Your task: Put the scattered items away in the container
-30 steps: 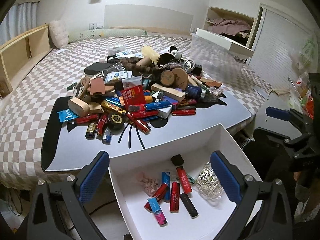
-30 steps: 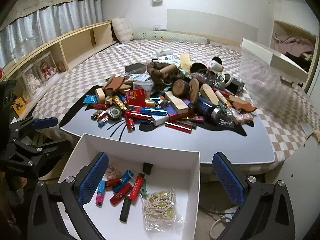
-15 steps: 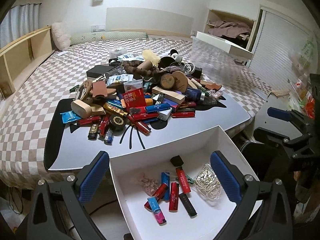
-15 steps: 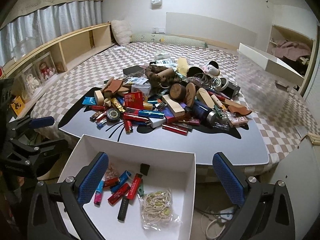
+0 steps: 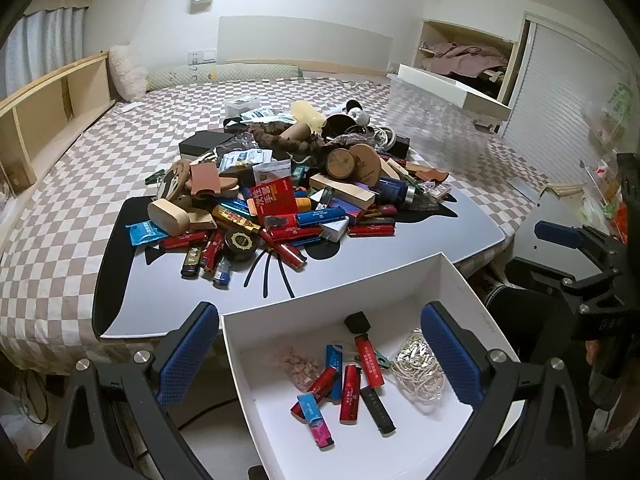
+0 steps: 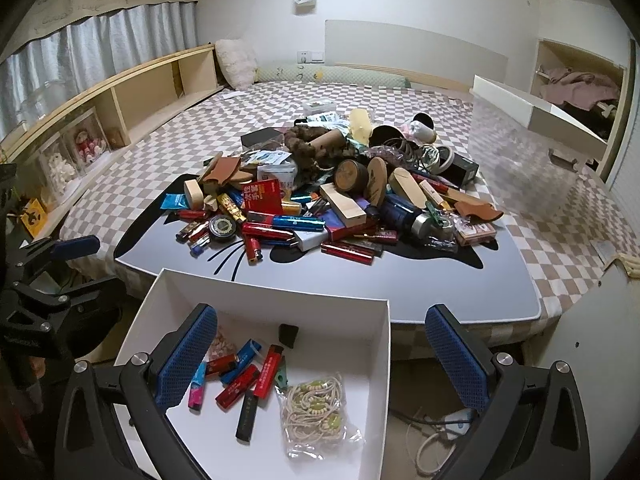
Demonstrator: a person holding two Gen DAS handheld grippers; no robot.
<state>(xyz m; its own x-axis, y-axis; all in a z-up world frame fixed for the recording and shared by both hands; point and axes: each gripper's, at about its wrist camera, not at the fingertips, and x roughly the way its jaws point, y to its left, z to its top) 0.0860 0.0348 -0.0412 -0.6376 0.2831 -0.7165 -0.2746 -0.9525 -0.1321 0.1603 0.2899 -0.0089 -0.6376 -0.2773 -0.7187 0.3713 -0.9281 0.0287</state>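
Left gripper [image 5: 320,354]: jaws standing wide apart, holding nothing, hovering above the near half of the white box [image 5: 280,322]. Right gripper [image 6: 320,354]: likewise spread and empty, hanging over the same box [image 6: 384,344], its left finger above the box's contents and its right finger past the box's right wall.

White box: sitting below the front edge of the grey cat-print mat [image 5: 400,256], just in front of both grippers. Contents lying between the left gripper's fingers: several red lighters [image 5: 350,388], blue lighters [image 5: 334,360], a black stick [image 5: 378,404], a small black cube [image 5: 358,322], a clear bag of pinkish pieces [image 5: 300,364] and a bag of beaded cord [image 5: 418,368].

Scattered pile [image 5: 288,188]: lying on the mat well beyond the box, apart from both grippers. Showing in it are a red packet [image 5: 274,196], a round black tin [image 5: 240,242], a long blue tube [image 5: 320,216], a pale wooden block [image 5: 342,194], a round wooden lid [image 5: 366,164], and red lighters strung along the pile's near edge [image 6: 346,250].

Mat: resting on a checked bedspread [image 5: 60,208].

Each gripper is also showing at the edge of the other's view: right gripper at far right of the left view, left gripper at far left of the right view.
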